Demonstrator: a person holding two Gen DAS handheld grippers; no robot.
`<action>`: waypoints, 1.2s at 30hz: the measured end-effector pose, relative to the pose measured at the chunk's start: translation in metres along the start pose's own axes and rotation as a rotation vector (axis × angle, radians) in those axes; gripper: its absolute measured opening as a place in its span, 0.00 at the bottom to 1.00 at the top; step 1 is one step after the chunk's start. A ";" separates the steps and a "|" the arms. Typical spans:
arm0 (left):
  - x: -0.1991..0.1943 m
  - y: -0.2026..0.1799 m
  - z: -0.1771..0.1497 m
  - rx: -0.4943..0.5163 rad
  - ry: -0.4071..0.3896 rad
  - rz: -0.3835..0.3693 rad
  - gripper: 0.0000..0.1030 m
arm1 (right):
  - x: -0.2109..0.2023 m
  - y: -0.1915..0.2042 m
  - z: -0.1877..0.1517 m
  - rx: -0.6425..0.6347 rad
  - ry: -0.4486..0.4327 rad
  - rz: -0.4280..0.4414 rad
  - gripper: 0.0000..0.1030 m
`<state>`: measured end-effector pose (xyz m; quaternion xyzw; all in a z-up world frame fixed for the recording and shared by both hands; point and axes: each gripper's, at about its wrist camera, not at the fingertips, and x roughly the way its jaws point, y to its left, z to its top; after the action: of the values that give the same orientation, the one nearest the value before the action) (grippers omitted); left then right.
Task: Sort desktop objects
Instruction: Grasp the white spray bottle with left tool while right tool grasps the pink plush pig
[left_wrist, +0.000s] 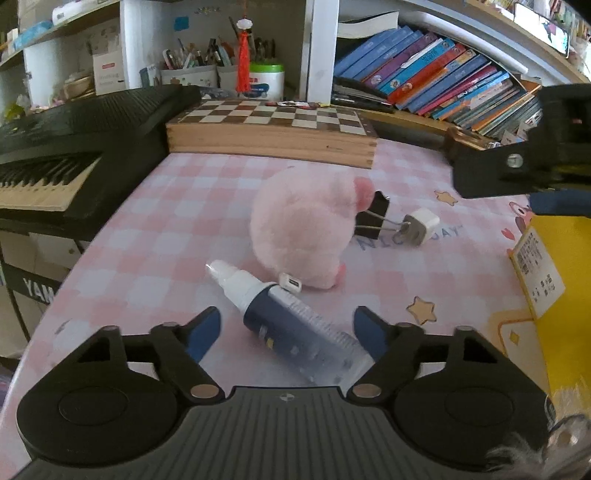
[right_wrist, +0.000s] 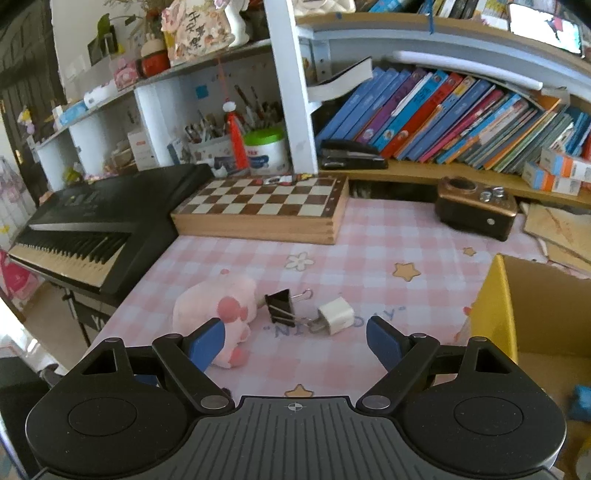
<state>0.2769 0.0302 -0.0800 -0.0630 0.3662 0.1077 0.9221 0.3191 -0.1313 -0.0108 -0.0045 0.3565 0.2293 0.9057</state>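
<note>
A dark blue spray bottle (left_wrist: 269, 317) with a white cap lies slanted on the pink checked tablecloth. My left gripper (left_wrist: 288, 332) straddles it with its jaws apart; the right pad (left_wrist: 369, 332) is close against the bottle's clear end and the left pad (left_wrist: 205, 330) stands off it. Behind the bottle sit a pink plush toy (left_wrist: 299, 229), a small white adapter (left_wrist: 291, 283), a black binder clip (left_wrist: 373, 218) and a white charger plug (left_wrist: 421, 225). My right gripper (right_wrist: 295, 343) hangs open above the cloth, just short of the plush (right_wrist: 214, 306), the clip (right_wrist: 280, 306) and the plug (right_wrist: 336, 315).
A yellow cardboard box (right_wrist: 495, 306) stands open at the right. A wooden chessboard (right_wrist: 258, 206) lies at the back, a black keyboard (right_wrist: 92, 229) at the left, a brown radio (right_wrist: 476, 206) at the back right. Bookshelves rise behind. The right gripper's black body (left_wrist: 509, 173) shows in the left wrist view.
</note>
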 end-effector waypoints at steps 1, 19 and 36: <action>-0.002 0.003 -0.001 -0.001 0.001 0.003 0.60 | 0.003 0.002 0.000 -0.003 0.007 0.010 0.84; -0.014 0.025 -0.019 0.007 0.035 -0.016 0.30 | 0.077 0.045 0.006 0.002 0.182 0.145 0.84; -0.050 0.090 -0.014 -0.356 -0.014 -0.071 0.30 | 0.130 0.058 0.006 0.004 0.241 0.122 0.67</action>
<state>0.2100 0.1075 -0.0588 -0.2376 0.3325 0.1387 0.9021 0.3820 -0.0249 -0.0820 -0.0085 0.4630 0.2809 0.8406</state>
